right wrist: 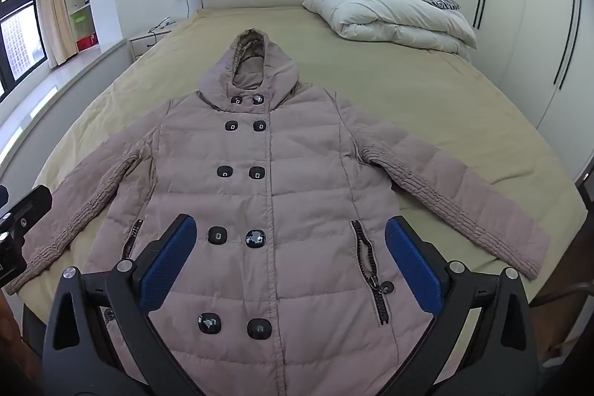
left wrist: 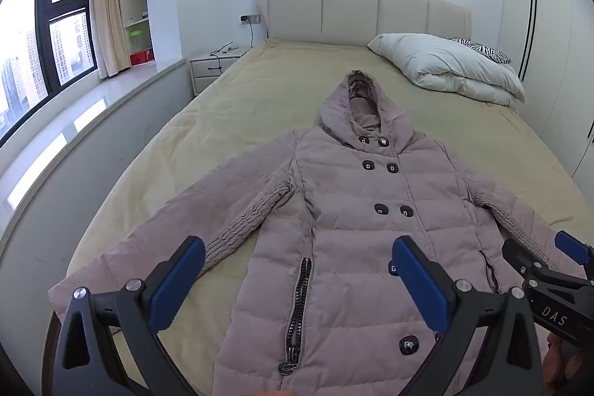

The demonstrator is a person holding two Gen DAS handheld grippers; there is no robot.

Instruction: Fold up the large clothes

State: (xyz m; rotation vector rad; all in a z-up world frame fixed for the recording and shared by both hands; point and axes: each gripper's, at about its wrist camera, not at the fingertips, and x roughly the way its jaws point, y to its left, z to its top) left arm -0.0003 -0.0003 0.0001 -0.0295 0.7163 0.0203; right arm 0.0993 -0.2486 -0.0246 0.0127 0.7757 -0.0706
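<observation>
A mauve hooded puffer coat (left wrist: 356,195) lies flat, front up, on the bed, sleeves spread to both sides and hood toward the headboard. It has black buttons in two columns and zipped pockets. It also shows in the right wrist view (right wrist: 274,188). My left gripper (left wrist: 299,255) is open and empty, above the coat's lower left part near the left pocket zip (left wrist: 299,307). My right gripper (right wrist: 289,236) is open and empty, above the coat's lower front. The right gripper also shows at the right edge of the left wrist view (left wrist: 542,255).
The bed (left wrist: 237,91) has a tan sheet and a padded headboard (left wrist: 364,10). A folded white duvet (left wrist: 449,69) and a zebra pillow (left wrist: 482,51) lie at the far right. A nightstand (left wrist: 211,65), window ledge (left wrist: 92,106) and shelves stand left; wardrobes (right wrist: 527,25) right.
</observation>
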